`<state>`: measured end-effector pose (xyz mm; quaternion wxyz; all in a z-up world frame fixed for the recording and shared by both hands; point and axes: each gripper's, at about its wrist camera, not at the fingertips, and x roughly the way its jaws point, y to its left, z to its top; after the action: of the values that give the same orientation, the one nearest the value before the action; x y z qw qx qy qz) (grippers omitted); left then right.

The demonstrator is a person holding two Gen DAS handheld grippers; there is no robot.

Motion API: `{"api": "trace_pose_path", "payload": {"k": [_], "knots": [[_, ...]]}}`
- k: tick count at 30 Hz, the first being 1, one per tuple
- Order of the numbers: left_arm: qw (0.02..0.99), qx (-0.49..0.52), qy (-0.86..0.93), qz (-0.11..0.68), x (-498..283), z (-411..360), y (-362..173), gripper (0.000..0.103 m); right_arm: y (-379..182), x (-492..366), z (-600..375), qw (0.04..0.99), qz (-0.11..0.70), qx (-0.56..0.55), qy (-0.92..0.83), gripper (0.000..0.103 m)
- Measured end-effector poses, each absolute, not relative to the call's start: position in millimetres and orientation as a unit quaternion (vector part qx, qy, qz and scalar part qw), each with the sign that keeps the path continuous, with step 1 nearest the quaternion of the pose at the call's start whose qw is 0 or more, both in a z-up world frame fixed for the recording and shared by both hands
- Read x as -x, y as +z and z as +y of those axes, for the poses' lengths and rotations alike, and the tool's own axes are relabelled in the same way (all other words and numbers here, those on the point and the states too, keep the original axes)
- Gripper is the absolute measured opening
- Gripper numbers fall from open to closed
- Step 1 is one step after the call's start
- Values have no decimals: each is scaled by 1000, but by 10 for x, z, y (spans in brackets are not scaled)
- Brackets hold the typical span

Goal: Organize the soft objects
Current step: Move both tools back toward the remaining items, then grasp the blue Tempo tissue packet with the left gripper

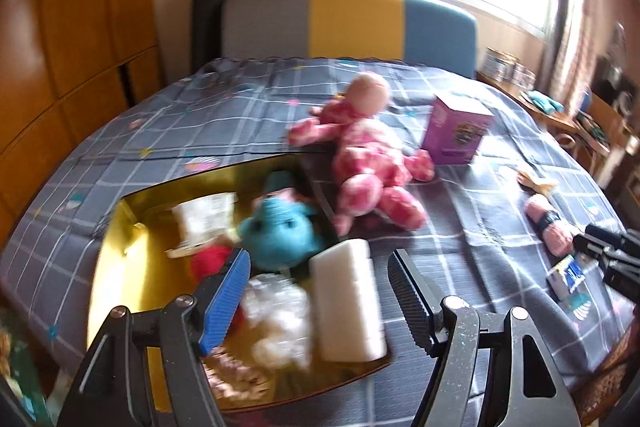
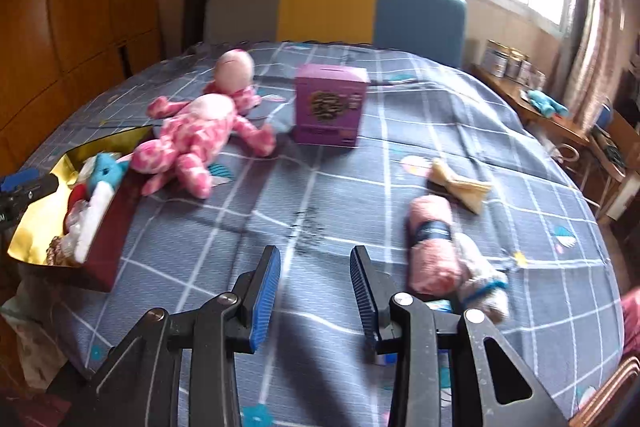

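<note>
Bedspread (image 2: 320,195), pink towel roll (image 2: 430,243) just right of open right tool (image 2: 314,269).

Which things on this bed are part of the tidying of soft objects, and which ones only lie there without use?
Part of the job:
- gold box, already holding a blue plush and a white sponge block
- pink plush doll
- pink rolled towel
- white rolled cloth
- cream bow

Only lying about:
- purple carton
- tins on the side table
</note>
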<state>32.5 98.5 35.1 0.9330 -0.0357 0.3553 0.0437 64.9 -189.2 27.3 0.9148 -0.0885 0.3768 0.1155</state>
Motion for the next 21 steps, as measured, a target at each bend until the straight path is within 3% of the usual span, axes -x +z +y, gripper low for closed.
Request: {"api": "trace_pose_path", "payload": {"k": [16, 21], "knots": [[919, -22, -93, 383, -871, -106, 258, 72, 186, -472, -2817, 909, 413, 60, 13, 36], [898, -15, -146, 415, -1073, -441, 134, 72, 239, -445, -3032, 919, 394, 1, -6, 36]]}}
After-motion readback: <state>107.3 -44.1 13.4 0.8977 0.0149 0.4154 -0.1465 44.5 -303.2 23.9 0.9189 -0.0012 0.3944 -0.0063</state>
